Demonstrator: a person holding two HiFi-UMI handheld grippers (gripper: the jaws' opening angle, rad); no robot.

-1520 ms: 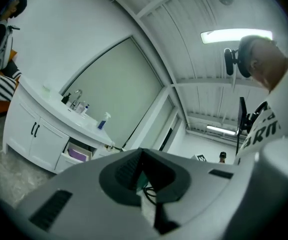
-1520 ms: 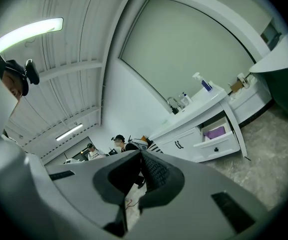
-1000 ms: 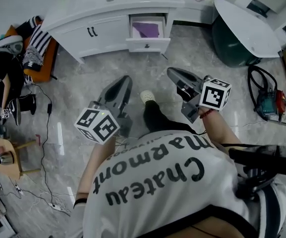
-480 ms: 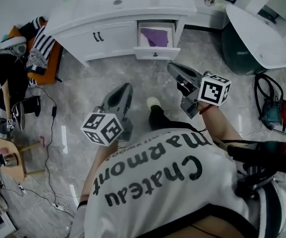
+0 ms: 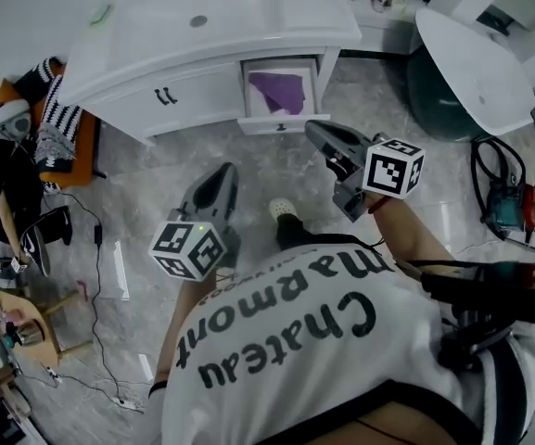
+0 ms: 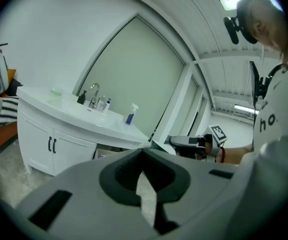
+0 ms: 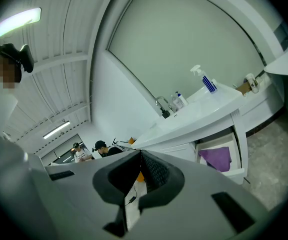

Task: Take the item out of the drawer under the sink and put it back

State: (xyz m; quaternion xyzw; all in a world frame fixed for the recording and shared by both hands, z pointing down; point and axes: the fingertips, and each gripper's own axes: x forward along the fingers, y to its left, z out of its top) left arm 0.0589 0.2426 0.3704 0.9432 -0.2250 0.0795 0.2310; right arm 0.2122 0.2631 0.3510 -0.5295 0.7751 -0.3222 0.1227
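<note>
A white vanity [image 5: 156, 54] with a sink stands ahead; its right drawer [image 5: 280, 123] is pulled out. A purple cloth [image 5: 280, 91] lies in that drawer and also shows in the right gripper view as the purple cloth [image 7: 216, 159]. My right gripper [image 5: 312, 130] hangs just in front of the drawer's front panel, jaws closed together with nothing between them. My left gripper [image 5: 225, 171] is lower and to the left over the floor, short of the cabinet doors [image 5: 167, 95]; its tips meet in the left gripper view [image 6: 143, 150], empty.
A dark green round tub with a white top [image 5: 471, 54] stands right of the vanity. A cable and power tool [image 5: 508, 202] lie on the floor at right. Clothes and an orange stool [image 5: 49, 128] sit at left. Spray bottles [image 7: 206, 81] stand on the counter.
The vanity and open drawer have come nearer in the head view. My right gripper now sits closer to the drawer front. Both grippers stay closed.
</note>
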